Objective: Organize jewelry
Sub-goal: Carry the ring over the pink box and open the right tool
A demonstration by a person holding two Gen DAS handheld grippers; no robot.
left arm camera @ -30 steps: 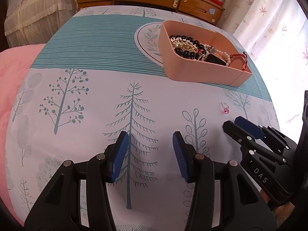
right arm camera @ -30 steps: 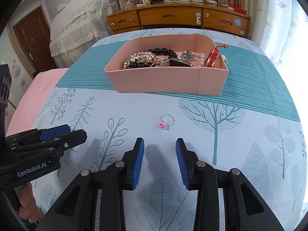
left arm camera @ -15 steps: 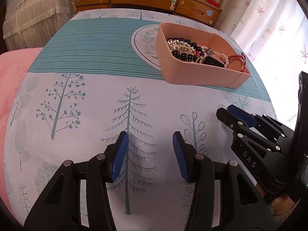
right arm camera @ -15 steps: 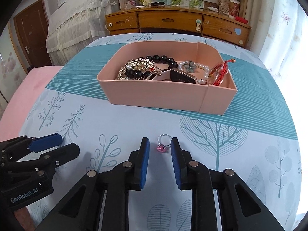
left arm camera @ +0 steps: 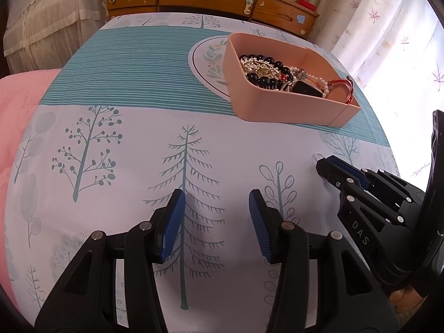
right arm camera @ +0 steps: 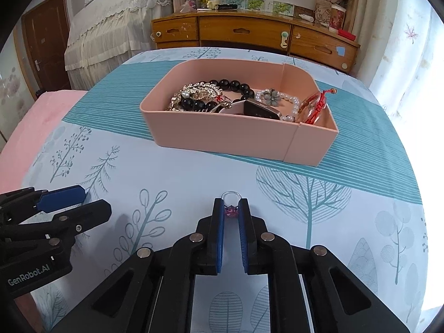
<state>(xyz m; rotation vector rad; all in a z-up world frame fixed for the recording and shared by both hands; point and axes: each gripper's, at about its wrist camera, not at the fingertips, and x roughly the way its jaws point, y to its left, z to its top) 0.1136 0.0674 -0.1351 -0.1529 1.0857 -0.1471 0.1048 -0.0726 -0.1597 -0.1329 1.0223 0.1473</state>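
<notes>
Now my right gripper has just been closing its jaws, and they pinch the pink-stoned ring at the tips, low on the tree-print cloth. At twelve o'clock from the ring sits the pink tray of jewelry. My left gripper hangs at nine o'clock, jaws half spread, holding nothing.

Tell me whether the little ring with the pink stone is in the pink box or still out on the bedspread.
Out. The ring lies on the bedspread in front of the pink box, with the right gripper shut on its pink stone.
</notes>
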